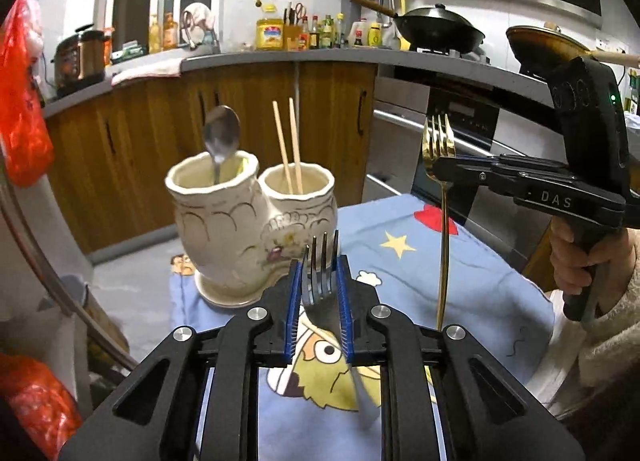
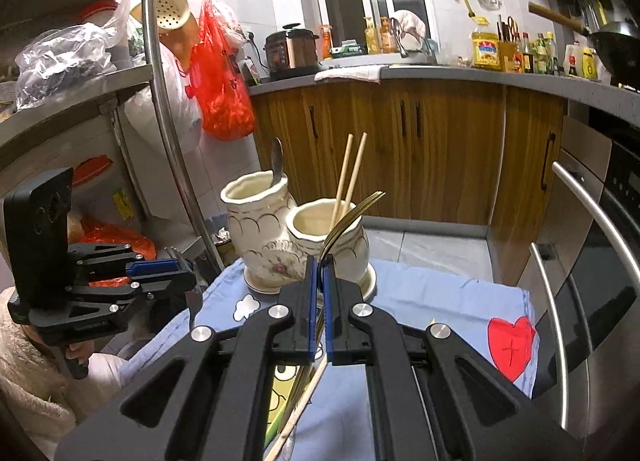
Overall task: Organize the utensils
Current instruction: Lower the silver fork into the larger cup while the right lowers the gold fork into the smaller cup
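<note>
We find both tools loaded. The left gripper (image 1: 320,281) is clamped on a dark steel fork (image 1: 322,293), blue pads pressing the neck just below the tines; the tines point up and away, the handle trails back and down under the tool, clear of the blue cartoon-print cloth (image 1: 460,273). The right gripper (image 1: 440,169) is clenched on a slim gold fork (image 1: 439,141) just under its head; that fork hangs near upright, tines up, its long handle pointing down toward the cloth.

The cream ceramic twin-pot holder (image 1: 240,229) stands on the cloth's far left part. Its taller pot holds a steel spoon (image 1: 221,137); the shorter pot beside it holds a pair of wooden chopsticks (image 1: 289,145).

The relation that governs the coming move: the holder lies ahead of both tools and below the fork heads. From the right wrist view the shorter pot's mouth sits directly beyond the gold fork's tines (image 2: 352,217), so we judge the right hand (image 1: 576,261) better lined up there. The left gripper sits nearer the holder, its tines overlapping the shorter pot's wall in the left wrist view.

We judge each fork must go in handle first, so both long axes need bringing upright over a mouth. The risk is striking the chopsticks or the rim.

A loose wooden stick (image 2: 298,417) lies on the cloth under the right tool.
</note>
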The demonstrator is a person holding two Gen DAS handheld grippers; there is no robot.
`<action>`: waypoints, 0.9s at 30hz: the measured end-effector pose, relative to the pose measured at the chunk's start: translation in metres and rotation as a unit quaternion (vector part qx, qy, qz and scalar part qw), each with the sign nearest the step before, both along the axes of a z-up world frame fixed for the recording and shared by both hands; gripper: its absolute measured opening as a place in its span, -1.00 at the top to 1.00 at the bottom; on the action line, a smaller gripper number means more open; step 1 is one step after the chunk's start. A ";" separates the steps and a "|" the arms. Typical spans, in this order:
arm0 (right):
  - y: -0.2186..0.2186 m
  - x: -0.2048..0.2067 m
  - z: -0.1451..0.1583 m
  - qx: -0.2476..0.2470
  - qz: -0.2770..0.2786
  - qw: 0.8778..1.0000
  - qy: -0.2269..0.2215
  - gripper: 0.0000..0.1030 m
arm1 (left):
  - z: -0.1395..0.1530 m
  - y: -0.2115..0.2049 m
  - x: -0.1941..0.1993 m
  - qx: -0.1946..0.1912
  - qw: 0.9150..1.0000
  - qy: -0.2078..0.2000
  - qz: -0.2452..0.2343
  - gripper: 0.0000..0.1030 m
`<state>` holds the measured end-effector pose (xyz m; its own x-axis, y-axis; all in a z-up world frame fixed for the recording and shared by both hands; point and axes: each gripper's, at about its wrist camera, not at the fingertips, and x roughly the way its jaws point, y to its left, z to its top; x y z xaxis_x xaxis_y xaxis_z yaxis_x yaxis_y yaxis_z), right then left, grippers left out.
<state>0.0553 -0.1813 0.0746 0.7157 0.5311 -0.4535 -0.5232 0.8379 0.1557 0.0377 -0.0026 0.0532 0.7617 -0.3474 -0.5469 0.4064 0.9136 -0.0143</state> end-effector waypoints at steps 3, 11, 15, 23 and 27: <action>0.001 -0.002 0.003 0.000 0.002 1.000 -0.004 0.95 | 0.003 0.003 -0.004 0.003 1.000 -0.002 0.004 0.97; 0.004 -0.004 0.010 0.002 0.005 1.000 -0.015 0.95 | 0.010 0.007 -0.009 0.013 1.000 -0.014 0.016 0.97; 0.005 0.000 0.024 0.001 0.000 0.999 -0.039 0.95 | 0.029 0.008 -0.013 0.028 0.999 -0.041 0.019 0.97; 0.006 0.026 0.067 0.024 -0.031 0.993 -0.108 0.95 | 0.097 0.015 -0.003 0.053 0.991 -0.112 0.048 0.97; 0.007 0.046 0.082 0.047 -0.052 0.990 -0.123 0.95 | 0.128 0.024 0.011 0.050 0.985 -0.145 0.077 0.97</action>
